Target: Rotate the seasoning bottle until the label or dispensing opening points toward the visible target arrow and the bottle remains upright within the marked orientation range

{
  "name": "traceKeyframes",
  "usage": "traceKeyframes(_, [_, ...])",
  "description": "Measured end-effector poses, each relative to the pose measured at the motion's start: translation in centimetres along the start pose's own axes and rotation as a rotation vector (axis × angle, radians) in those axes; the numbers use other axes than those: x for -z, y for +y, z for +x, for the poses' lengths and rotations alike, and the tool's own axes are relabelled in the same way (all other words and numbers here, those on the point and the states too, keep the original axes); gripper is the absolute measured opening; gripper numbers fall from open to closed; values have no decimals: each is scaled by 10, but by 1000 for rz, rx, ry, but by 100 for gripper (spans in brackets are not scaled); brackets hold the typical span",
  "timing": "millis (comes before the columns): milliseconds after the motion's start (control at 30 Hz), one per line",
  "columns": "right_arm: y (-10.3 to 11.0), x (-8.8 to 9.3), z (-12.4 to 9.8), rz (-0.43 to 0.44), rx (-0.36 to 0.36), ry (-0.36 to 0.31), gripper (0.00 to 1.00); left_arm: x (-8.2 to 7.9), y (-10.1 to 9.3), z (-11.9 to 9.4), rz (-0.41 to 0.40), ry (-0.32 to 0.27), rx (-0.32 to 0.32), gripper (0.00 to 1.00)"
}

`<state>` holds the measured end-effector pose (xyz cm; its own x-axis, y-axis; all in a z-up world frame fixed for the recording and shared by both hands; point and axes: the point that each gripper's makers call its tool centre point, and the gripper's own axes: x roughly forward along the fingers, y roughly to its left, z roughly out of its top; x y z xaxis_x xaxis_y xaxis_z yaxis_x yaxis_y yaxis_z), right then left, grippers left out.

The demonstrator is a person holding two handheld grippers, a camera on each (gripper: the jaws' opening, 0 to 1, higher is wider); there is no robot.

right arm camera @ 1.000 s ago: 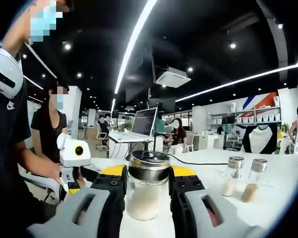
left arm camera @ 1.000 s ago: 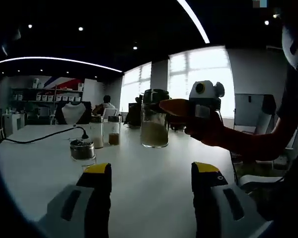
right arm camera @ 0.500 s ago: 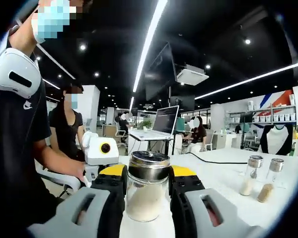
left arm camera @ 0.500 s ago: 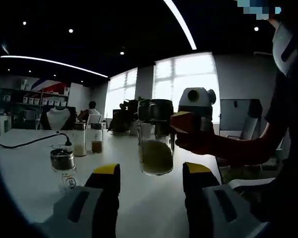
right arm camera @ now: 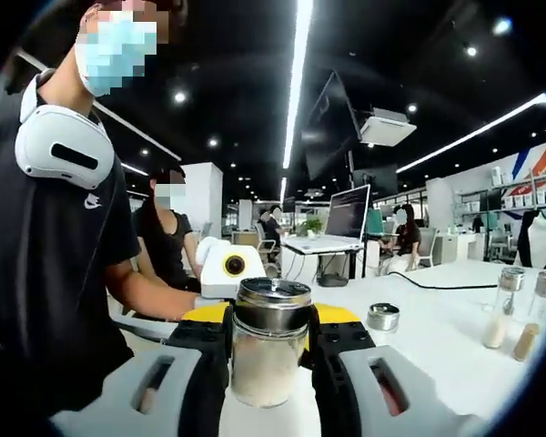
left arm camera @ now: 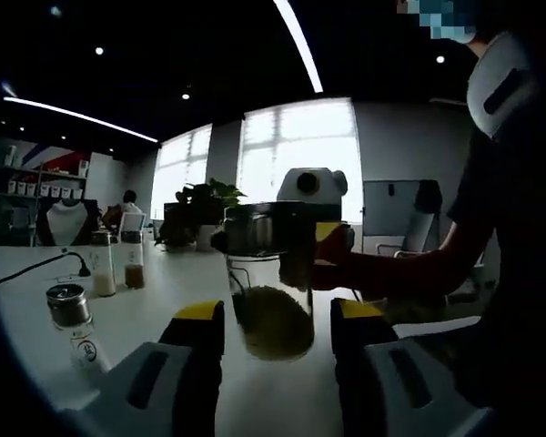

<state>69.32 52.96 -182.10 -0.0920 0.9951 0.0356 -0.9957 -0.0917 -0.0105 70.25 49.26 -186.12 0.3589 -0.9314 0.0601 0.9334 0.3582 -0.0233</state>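
Firmly clamped — right tool (right arm camera: 269, 337) grips seasoning bottle (right arm camera: 271, 353).

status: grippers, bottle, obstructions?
Right gripper shut on seasoning bottle, upright. Left gripper open, straddling it. Small shaker on table.

The right gripper (right arm camera: 269, 339) stood clamped, its yellow-tipped jaws pressed on both sides of what it held. The left gripper (left arm camera: 277, 319) was held with jaws spread wide, nothing between them touching. The person's right forearm (left arm camera: 409, 273) reached in from the right.
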Motion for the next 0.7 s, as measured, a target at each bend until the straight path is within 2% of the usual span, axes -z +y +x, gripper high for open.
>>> traceKeyframes(167, [7, 5, 0, 9, -37, 12, 31, -2, -5, 1, -20, -14, 41, 43])
traceKeyframes(233, [8, 7, 1, 9, -43, 19, 31, 0, -3, 1, -25, -11, 36, 36])
traceKeyframes(333, [6, 8, 0, -1, -30, 22, 31, 2, -2, 2, -32, -2, 22, 36])
traceKeyframes(400, [3, 10, 0, -16, -11, 22, 31, 4, 2, 5, -18, 16, -14, 36])
traceKeyframes(567, [-11, 16, 1, -66, 86, 36, 31, 13, 23, 4, 77, 101, -173, 36])
traceKeyframes(700, [-21, 19, 4, -111, 177, 29, 31, 16, 34, 3, 80, 133, -266, 35])
